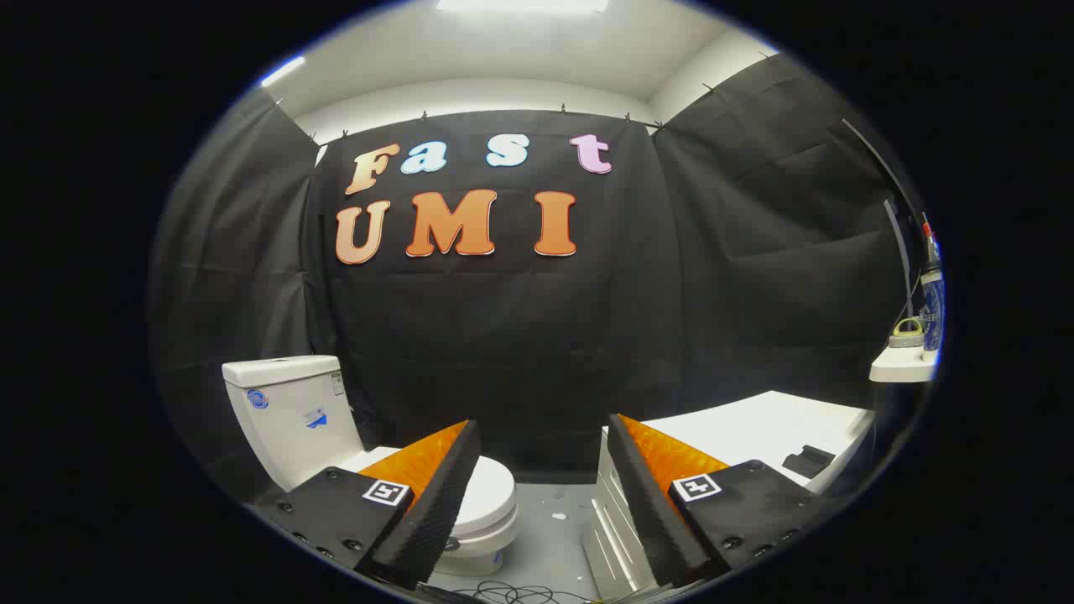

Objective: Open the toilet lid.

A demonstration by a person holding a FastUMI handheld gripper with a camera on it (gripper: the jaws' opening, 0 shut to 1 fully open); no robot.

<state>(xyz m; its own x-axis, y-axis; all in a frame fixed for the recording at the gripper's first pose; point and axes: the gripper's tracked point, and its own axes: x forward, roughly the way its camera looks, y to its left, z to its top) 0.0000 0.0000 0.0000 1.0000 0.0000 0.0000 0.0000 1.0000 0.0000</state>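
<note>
Gripper view
Claw: the claw hangs in the air with its fingers spread wide, gripping nothing.
Toilet: a white ceramic toilet stands on the grey floor against the black cloth wall, beyond the left finger, which hides part of it.
Lid: the white oval toilet lid lies flat and closed on the bowl, just past the left fingertip.
Cabinet: a white drawer cabinet with a white tabletop stands behind the right finger.
Cables: black cables lie on the floor between the fingers.
</note>
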